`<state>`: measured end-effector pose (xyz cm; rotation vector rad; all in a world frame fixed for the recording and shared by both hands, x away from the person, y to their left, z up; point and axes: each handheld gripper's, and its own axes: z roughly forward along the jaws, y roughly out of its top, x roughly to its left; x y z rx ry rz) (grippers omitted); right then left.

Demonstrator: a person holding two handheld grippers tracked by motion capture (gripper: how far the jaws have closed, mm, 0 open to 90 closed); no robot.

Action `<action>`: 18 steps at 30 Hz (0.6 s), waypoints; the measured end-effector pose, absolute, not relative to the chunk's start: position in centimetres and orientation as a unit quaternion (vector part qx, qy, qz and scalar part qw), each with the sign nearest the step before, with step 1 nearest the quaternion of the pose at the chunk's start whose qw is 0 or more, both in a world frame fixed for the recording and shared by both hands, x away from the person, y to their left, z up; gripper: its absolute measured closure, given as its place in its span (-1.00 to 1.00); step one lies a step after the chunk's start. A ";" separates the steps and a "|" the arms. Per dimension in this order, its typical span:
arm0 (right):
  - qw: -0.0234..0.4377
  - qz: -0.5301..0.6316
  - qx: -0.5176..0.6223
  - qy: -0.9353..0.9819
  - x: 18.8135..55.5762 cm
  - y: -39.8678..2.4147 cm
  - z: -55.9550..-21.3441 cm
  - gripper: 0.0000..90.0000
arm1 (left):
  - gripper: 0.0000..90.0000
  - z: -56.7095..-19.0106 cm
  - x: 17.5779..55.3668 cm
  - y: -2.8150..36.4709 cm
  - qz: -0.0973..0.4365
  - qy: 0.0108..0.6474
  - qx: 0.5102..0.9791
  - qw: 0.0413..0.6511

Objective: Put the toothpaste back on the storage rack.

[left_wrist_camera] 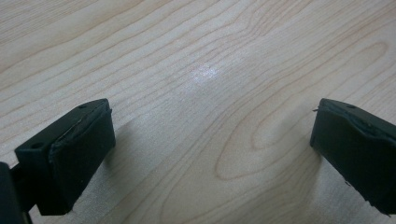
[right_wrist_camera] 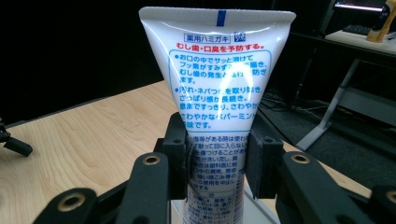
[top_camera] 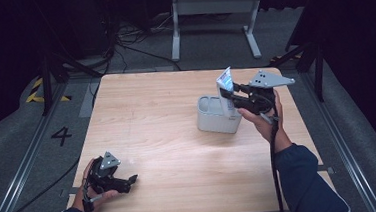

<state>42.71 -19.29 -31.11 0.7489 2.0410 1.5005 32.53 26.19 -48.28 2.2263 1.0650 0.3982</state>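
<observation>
High view first, going left to right: the left gripper (top_camera: 131, 179) sits low at the near-left corner of the table (top_camera: 153, 133), jaws spread with nothing in them, well apart from everything else. Over on the right, the right gripper (top_camera: 233, 96) is clamped on a toothpaste tube (top_camera: 225, 81), held just above a grey holder (top_camera: 216, 115) with a couple of compartments.

What matters for the next move, I'd guess: the tube's long axis runs roughly upright, crimped end up, lower end pointing down at the holder right under it. So the right hand is the only one anywhere near; the left is basically parked.

Left gripper view just gives bare wood grain between two wide-open pads (left_wrist_camera: 70, 154). Right gripper view is where you actually see the grip, pads (right_wrist_camera: 177, 154) squeezing the tube (right_wrist_camera: 217, 70) around its lower half, Japanese print facing the camera. Which compartment the tube is over, I can't tell.
</observation>
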 end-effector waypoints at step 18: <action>0.251 0.544 0.279 0.750 44.2 -18.6 -32.4 0.48 | -0.99 -48.3 32.5 26.2 0.150 0.404 0.845 0.315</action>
